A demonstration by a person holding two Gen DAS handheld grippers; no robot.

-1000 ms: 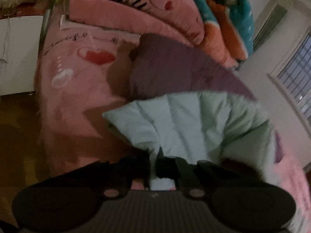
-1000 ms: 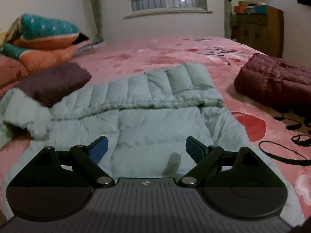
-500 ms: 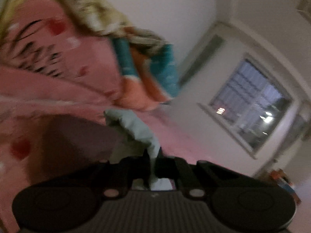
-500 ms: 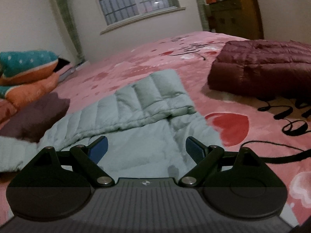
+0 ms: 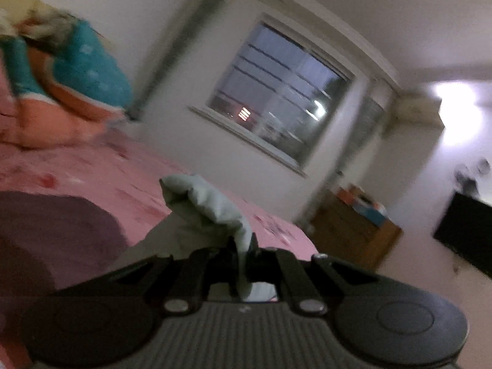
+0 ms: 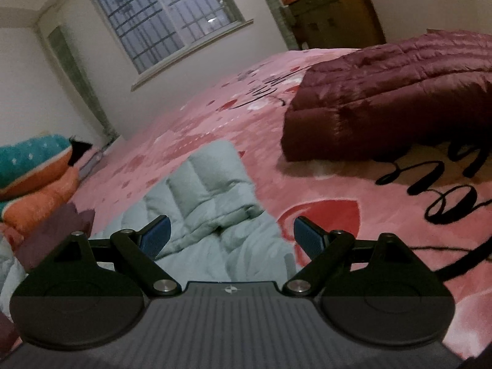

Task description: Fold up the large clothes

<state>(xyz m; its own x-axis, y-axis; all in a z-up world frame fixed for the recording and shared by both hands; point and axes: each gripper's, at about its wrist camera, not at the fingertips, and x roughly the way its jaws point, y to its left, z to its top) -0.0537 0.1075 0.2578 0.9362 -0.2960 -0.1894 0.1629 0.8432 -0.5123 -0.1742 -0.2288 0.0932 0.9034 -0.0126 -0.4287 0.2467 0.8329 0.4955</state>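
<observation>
Lying spread on the pink bedspread, the pale green puffer jacket is the garment being folded; one sleeve or edge of it is doubled across the body, which suggests the fold is partly under way. In the left wrist view a bunched piece of the same jacket rises from the left gripper, whose jaws are pinched together on the fabric, probably so that part can be carried over the rest. That picture is blurred, so which part of the jacket is pinched I cannot tell. The right gripper hangs over the jacket's body with its blue pads wide apart and nothing between them, seemingly ready to pin or take another edge. Further off on the bed sits a dark red quilted jacket, already bundled and well apart. A purple cushion lies near the lifted fabric, with teal and orange bedding stacked beyond, below the window.
</observation>
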